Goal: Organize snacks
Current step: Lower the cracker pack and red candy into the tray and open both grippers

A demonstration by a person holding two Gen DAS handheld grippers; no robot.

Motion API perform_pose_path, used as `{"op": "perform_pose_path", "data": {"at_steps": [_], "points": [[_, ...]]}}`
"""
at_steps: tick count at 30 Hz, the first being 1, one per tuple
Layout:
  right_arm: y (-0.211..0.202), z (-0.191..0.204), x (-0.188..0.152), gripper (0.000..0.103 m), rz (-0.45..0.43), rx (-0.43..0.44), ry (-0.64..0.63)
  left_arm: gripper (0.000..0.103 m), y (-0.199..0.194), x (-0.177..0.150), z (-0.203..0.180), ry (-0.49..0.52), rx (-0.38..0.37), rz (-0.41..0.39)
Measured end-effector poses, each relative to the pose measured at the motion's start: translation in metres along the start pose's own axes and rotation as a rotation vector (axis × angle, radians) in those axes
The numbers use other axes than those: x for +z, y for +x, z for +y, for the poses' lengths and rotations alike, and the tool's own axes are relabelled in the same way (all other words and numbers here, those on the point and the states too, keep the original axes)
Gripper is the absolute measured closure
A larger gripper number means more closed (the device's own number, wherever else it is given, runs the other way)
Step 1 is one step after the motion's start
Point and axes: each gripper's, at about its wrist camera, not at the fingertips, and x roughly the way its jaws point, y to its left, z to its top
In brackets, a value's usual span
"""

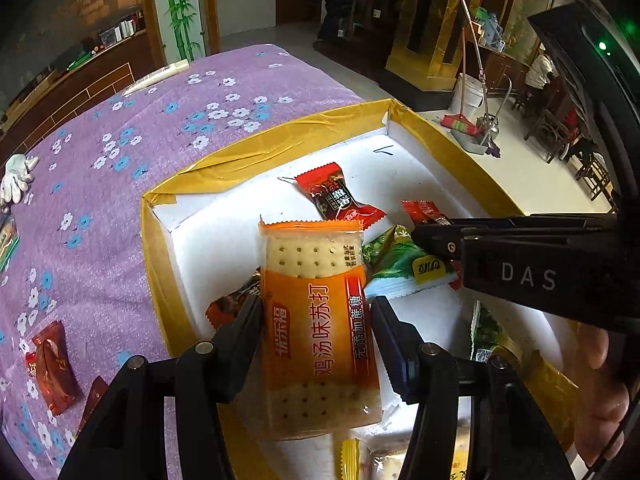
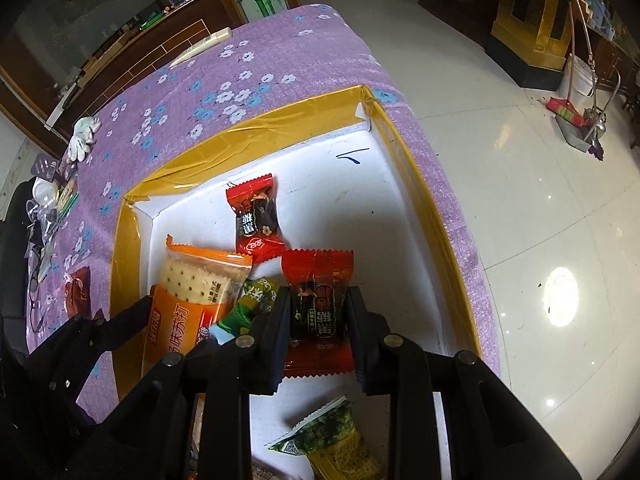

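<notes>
The left gripper clamps an orange soda-cracker packet between its fingers, above the white, yellow-taped box. The right gripper pinches a red candy packet. Ahead of both sets of fingertips, another red candy lies on the box floor.

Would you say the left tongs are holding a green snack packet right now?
No, the left tongs grip an orange cracker packet above the box.
</notes>
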Motion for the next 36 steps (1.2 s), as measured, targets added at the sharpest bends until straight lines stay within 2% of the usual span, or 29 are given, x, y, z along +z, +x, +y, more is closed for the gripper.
{"op": "perform_pose_path", "data": {"at_steps": [28, 36], "points": [[-0.017, -0.005, -0.01, 0.075, -0.019, -0.006, 0.021, 0.045, -0.012, -0.004, -0.009, 0.032, 0.018, -0.025], [-0.024, -0.009, -0.017, 0.071, -0.026, -0.002, 0.044, 0.045, -0.016, -0.006, -0.011, 0.041, 0.015, -0.027]]}}
